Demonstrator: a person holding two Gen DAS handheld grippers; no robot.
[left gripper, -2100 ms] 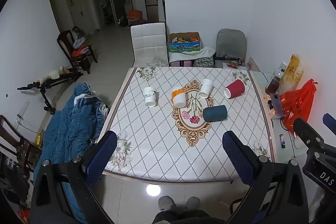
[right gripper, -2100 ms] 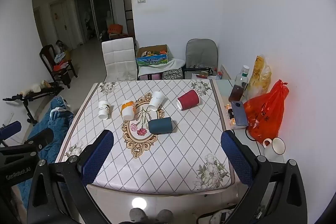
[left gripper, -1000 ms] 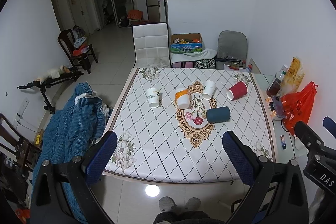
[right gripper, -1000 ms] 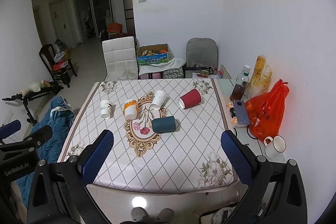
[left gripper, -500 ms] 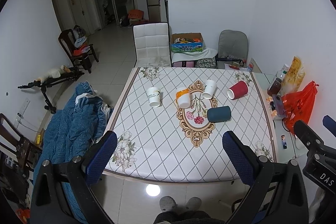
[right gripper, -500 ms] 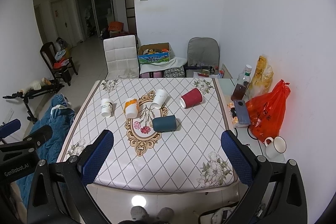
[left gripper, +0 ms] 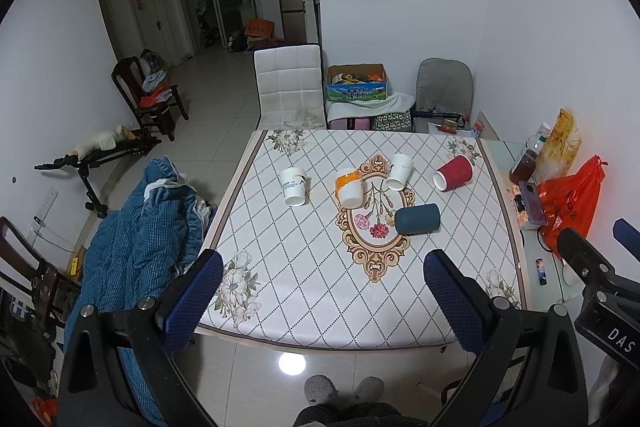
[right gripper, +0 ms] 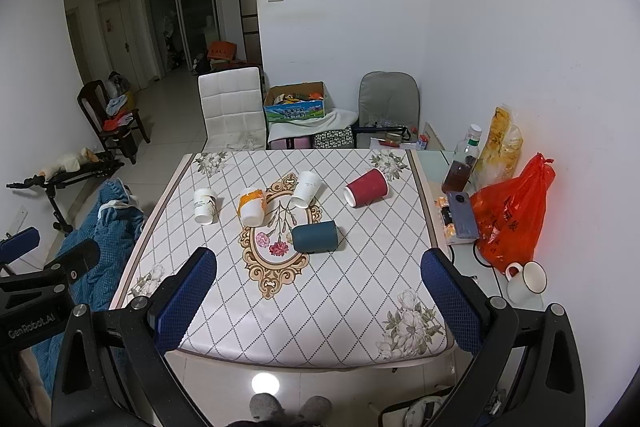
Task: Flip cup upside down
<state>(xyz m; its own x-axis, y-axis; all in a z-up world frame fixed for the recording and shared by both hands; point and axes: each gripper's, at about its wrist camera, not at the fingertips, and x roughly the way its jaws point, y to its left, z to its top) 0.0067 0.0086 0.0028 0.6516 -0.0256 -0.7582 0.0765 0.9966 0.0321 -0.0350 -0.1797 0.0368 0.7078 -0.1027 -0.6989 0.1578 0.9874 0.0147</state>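
Observation:
Several paper cups lie on their sides on the patterned table [left gripper: 304, 267]: a white cup [left gripper: 294, 186] at the left, an orange-and-white cup [left gripper: 349, 187], a white cup [left gripper: 399, 166], a red cup [left gripper: 454, 173] and a dark teal cup [left gripper: 417, 219]. They also show in the right wrist view: white [right gripper: 205, 206], orange-and-white [right gripper: 252, 206], white [right gripper: 306, 189], red [right gripper: 367, 187], teal [right gripper: 315, 236]. My left gripper [left gripper: 324, 291] is open and empty, high above the table's near edge. My right gripper [right gripper: 320, 287] is open and empty, likewise held back.
A side shelf at the right holds an orange bag [right gripper: 512, 215], a phone [right gripper: 462, 214], a bottle [right gripper: 460, 167] and a white mug [right gripper: 526, 281]. A white chair [left gripper: 290, 91] stands behind the table. A blue quilt [left gripper: 136, 239] lies at the left.
Both views have shifted slightly, so the table and cups sit a little differently in frame. Both grippers stay open and the cups have not moved.

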